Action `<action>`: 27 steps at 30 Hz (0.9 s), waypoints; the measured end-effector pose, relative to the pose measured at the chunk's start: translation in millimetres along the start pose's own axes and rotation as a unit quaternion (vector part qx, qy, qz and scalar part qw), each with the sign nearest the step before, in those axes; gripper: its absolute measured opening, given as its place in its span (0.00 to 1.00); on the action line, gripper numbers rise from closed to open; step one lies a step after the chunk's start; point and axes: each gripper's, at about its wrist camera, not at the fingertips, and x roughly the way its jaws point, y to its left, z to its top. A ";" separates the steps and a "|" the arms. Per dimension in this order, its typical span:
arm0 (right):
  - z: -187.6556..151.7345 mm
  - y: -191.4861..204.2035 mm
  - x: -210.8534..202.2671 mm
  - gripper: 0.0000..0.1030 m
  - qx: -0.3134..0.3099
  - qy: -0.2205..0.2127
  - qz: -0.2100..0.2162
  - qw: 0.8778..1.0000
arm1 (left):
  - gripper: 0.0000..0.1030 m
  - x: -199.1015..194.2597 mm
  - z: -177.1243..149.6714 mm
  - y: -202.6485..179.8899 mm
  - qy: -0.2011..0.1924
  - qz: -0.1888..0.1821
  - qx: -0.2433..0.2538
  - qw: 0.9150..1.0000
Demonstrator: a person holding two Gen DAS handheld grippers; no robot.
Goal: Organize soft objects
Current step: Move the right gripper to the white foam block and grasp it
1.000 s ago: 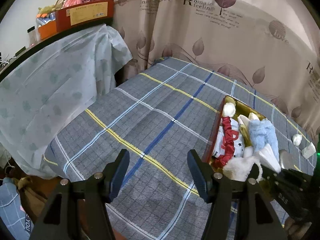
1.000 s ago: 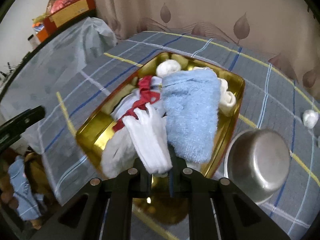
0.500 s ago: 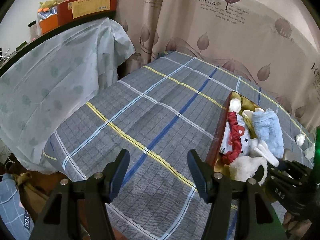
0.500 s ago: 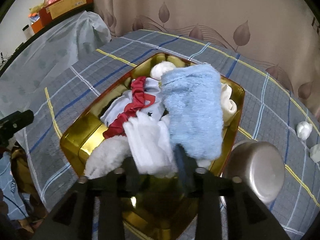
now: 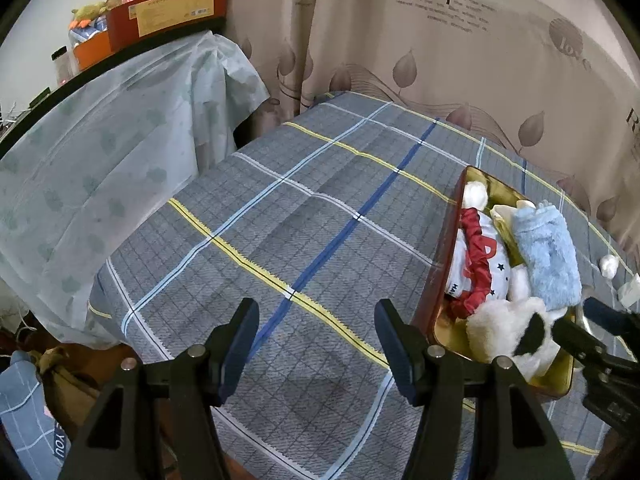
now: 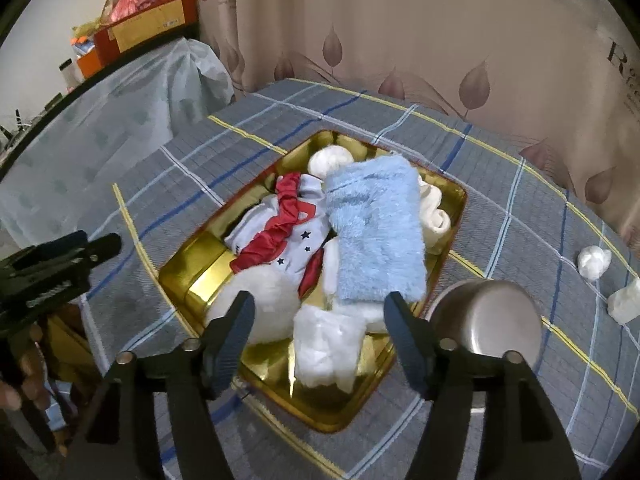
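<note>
A gold tin tray (image 6: 452, 204) (image 5: 440, 312) on the plaid cloth holds soft things: a fluffy blue towel (image 6: 376, 232) (image 5: 548, 256), a white garment with red ruffle (image 6: 288, 236) (image 5: 480, 264), a white plush (image 6: 272, 304) (image 5: 500, 332), cream rolled socks (image 6: 434, 212) and a white folded cloth (image 6: 328, 344). My right gripper (image 6: 320, 320) hovers over the tray's near end, its jaws opening, the white cloth lying loose between them, untouched by the pads. My left gripper (image 5: 316, 328) stands open over bare cloth left of the tray, holding nothing.
A steel bowl (image 6: 488, 320) sits upside down right of the tray. Two white cotton lumps (image 6: 594, 262) (image 6: 624, 302) lie further right. A covered shelf with boxes (image 5: 168, 12) stands at the left, a curtain (image 5: 440, 60) behind. A person's hand (image 6: 24, 380) grips the left tool.
My right gripper opened and let go of the white cloth, which now lies in the tray's near end; the gripper drew back and up. The left gripper stayed open.
</note>
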 end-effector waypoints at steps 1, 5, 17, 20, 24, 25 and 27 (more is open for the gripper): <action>-0.3 -0.7 -5.0 0.66 0.000 -0.004 0.000 1.000 | 0.60 0.3 -0.3 -0.4 0.000 0.001 0.001 1.000; -3.7 -9.7 -25.8 0.70 0.008 -0.022 -0.001 1.000 | 0.60 0.3 -1.0 -2.1 -0.002 0.004 0.006 1.000; -56.6 -145.4 -73.5 0.81 0.114 -0.050 -0.093 0.988 | 0.60 1.0 -7.9 -18.2 0.002 0.009 0.034 0.999; -75.0 -196.0 -80.5 0.81 0.164 -0.048 -0.127 0.977 | 0.60 2.1 -10.2 -23.6 0.004 0.008 0.042 0.999; -97.4 -249.0 -90.7 0.81 0.218 -0.060 -0.166 0.960 | 0.60 6.7 -13.7 -32.2 0.010 0.005 0.055 0.998; -104.2 -262.7 -93.0 0.81 0.233 -0.062 -0.177 0.954 | 0.60 7.1 -14.5 -33.0 0.010 0.003 0.058 0.998; -115.9 -281.5 -94.7 0.81 0.253 -0.065 -0.191 0.946 | 0.60 7.5 -15.9 -35.7 0.008 0.000 0.063 0.998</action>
